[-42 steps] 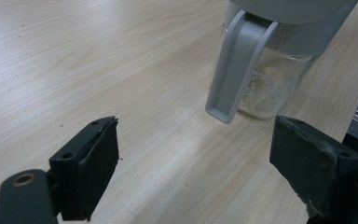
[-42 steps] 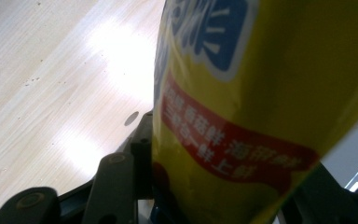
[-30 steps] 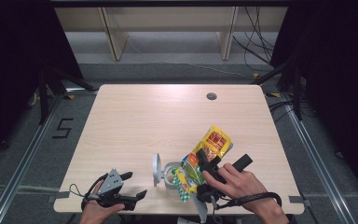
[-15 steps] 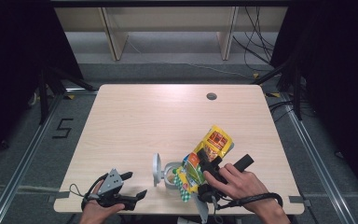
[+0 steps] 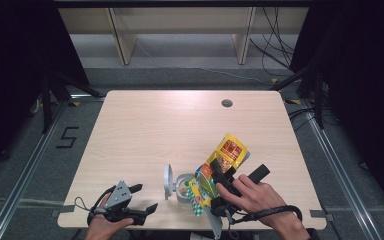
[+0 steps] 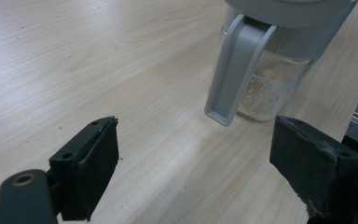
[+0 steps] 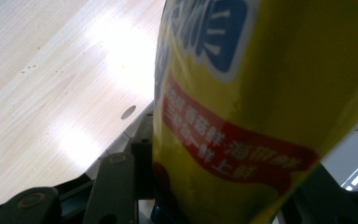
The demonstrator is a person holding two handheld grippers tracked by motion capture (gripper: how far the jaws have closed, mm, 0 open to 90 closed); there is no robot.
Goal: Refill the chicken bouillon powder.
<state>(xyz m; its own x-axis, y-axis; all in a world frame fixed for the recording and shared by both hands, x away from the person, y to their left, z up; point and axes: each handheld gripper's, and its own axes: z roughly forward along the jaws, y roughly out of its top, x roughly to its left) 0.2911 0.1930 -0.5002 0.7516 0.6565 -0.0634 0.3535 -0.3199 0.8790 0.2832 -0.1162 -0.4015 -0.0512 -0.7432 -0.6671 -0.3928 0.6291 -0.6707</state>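
Little moved since earlier: right gripper [image 5: 219, 176] still clamps yellow foil snack bag [image 5: 223, 161], tipped over clear plastic jar with grey flip lid [image 5: 180, 182] at worktop [image 5: 150, 125] front. Left gripper [image 5: 141, 199] idle, fingers apart. Tilt gently, mouth over opening.

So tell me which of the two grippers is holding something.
The right gripper: its jaws clamp the yellow packet over the jar. The left gripper stands open, holding nothing.

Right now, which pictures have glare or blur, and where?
Right gripper view: two bright glare patches on the table, and the yellow packet is so close that its print is blurred. Left gripper view: sharp on the jar, no glare. High view: even light, dark surroundings.
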